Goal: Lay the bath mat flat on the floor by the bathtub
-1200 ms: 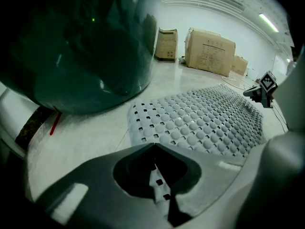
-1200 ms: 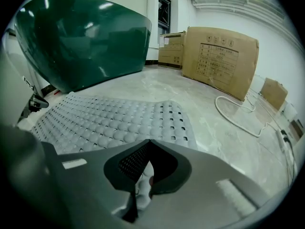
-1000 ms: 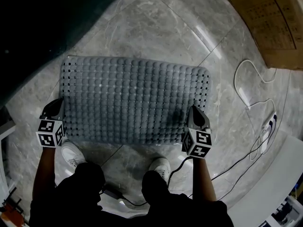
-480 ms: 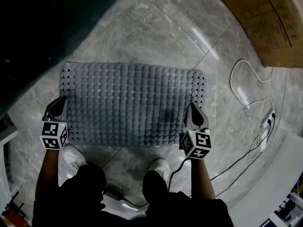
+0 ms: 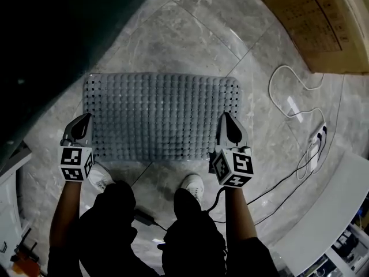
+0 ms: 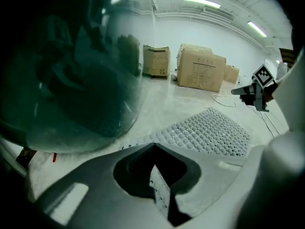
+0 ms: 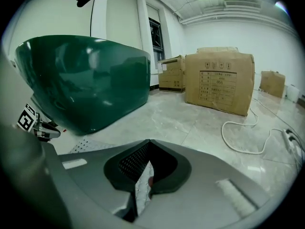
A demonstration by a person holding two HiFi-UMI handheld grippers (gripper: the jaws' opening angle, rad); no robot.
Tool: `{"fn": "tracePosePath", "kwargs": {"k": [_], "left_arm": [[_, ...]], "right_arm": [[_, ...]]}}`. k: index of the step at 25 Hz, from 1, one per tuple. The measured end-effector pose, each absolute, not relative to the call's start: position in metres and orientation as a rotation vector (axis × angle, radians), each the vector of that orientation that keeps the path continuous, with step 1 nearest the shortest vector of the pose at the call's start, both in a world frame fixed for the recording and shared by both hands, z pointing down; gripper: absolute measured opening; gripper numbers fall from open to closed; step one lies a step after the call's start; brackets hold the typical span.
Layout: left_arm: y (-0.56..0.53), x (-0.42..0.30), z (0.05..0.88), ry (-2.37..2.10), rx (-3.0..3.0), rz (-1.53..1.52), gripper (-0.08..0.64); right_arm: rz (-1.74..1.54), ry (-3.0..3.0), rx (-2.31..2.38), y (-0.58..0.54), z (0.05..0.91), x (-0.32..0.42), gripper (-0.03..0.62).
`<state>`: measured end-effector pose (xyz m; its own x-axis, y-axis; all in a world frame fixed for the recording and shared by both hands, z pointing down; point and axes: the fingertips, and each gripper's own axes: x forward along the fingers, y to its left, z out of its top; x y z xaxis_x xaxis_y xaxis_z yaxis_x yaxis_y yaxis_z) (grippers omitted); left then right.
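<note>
Bath mat [image 5: 161, 117] — grey, rectangular, seemingly rubber, studded with round bumps and perforated — has its near edge clamped between the jaws of the left gripper [image 5: 85, 123] and right gripper [image 5: 226, 122].

mock bathroom staged in a bare storeroom-like hall: a freestanding green bathtub [image 7: 86, 80] stands on a grey marble-look tiled floor [image 5: 190, 33], with cardboard boxes [image 7: 219, 82] by plain white walls, ceiling strip lights [image 6: 200, 1] and a loose white cable [image 5: 294, 91].
</note>
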<state>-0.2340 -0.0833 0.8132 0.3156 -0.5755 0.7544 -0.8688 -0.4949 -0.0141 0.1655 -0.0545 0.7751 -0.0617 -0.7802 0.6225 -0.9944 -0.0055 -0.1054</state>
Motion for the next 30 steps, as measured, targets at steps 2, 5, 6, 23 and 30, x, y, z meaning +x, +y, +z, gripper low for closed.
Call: {"fn": "tracePosePath", "kwargs": {"k": [2,5,6,23,30], "left_arm": [[-0.081,-0.232,0.798,-1.281,2.192,1.012,0.002],[-0.08,-0.23,0.778,-1.276,2.184,1.004,0.0],[-0.08,-0.23,0.771,-1.276,2.181,1.0,0.001],[-0.063,-0.2,0.611,-1.151,2.288,0.962,0.0],[-0.066,-0.193,0.557,-1.154,2.332,0.922,0.0]], "right_arm": [[0.758,-1.894,1.832,-0.053,0.757,0.162,0.025],[0.761,-1.881,1.843,-0.05,0.729,0.16,0.025],[0.759,-1.873,1.853,-0.048,0.72,0.16,0.025],[0.729,-1.829,1.964,-0.034,0.533,0.127,0.025],[0.672,-1.848,2.005,-0.037,0.474,0.114,0.025]]}}
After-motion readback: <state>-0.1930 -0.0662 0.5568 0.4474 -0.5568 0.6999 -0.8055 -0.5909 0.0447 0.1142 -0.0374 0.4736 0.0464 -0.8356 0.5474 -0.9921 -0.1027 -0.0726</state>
